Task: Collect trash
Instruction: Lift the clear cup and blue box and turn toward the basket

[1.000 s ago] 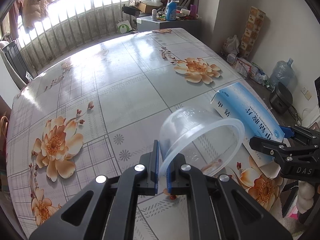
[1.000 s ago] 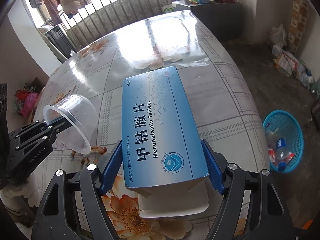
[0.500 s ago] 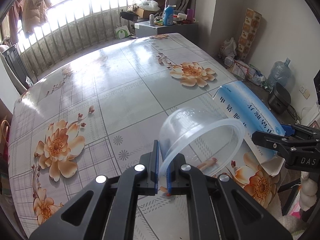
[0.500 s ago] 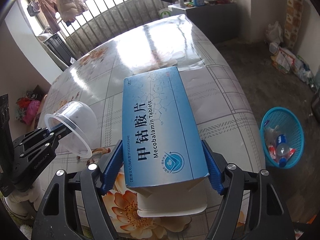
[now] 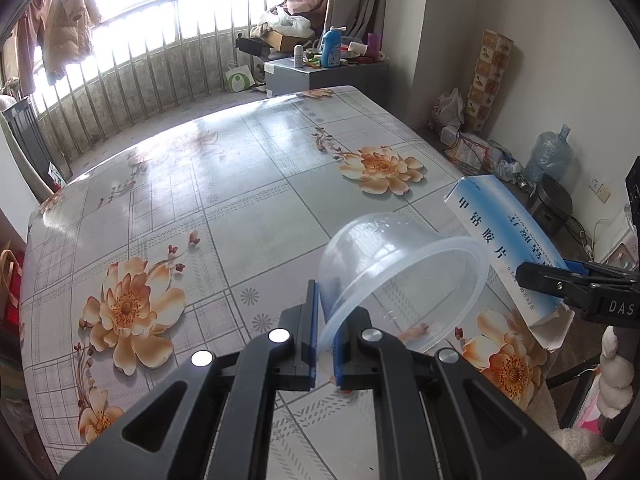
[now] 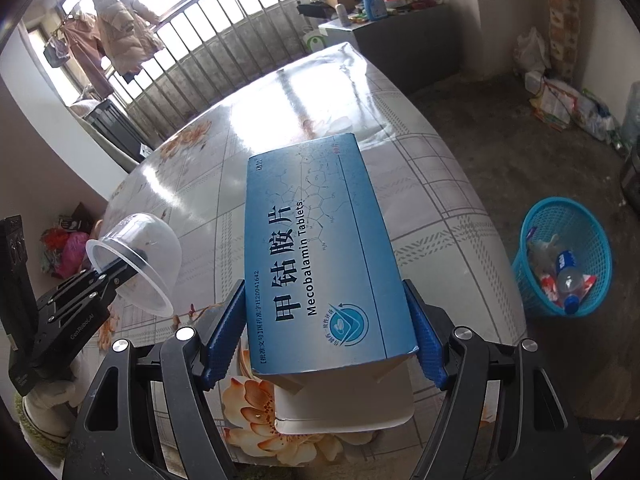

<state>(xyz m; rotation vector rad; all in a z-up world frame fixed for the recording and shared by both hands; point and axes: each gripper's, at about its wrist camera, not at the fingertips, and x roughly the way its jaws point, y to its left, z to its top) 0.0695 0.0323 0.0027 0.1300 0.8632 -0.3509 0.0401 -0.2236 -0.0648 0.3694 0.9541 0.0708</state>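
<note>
My left gripper (image 5: pixel 325 320) is shut on the rim of a clear plastic cup (image 5: pixel 400 280) and holds it above the floral table (image 5: pixel 224 184); the cup also shows in the right wrist view (image 6: pixel 136 264). My right gripper (image 6: pixel 326 332) is shut on a blue medicine box (image 6: pixel 320 248) with an open white end flap, held above the table's near edge; the box also shows in the left wrist view (image 5: pixel 504 236). A blue trash basket (image 6: pixel 560 256) holding bottles and wrappers stands on the floor to the right of the table.
A grey cabinet (image 5: pixel 324 76) with bottles stands beyond the table's far end, by a window railing (image 5: pixel 132 76). Bags and a water jug (image 5: pixel 548 156) lie along the right wall. Coats (image 6: pixel 120 36) hang at the window.
Both grippers have lifted and pulled back from the table with their loads, so more of the room and floor shows. The grips have not changed.
</note>
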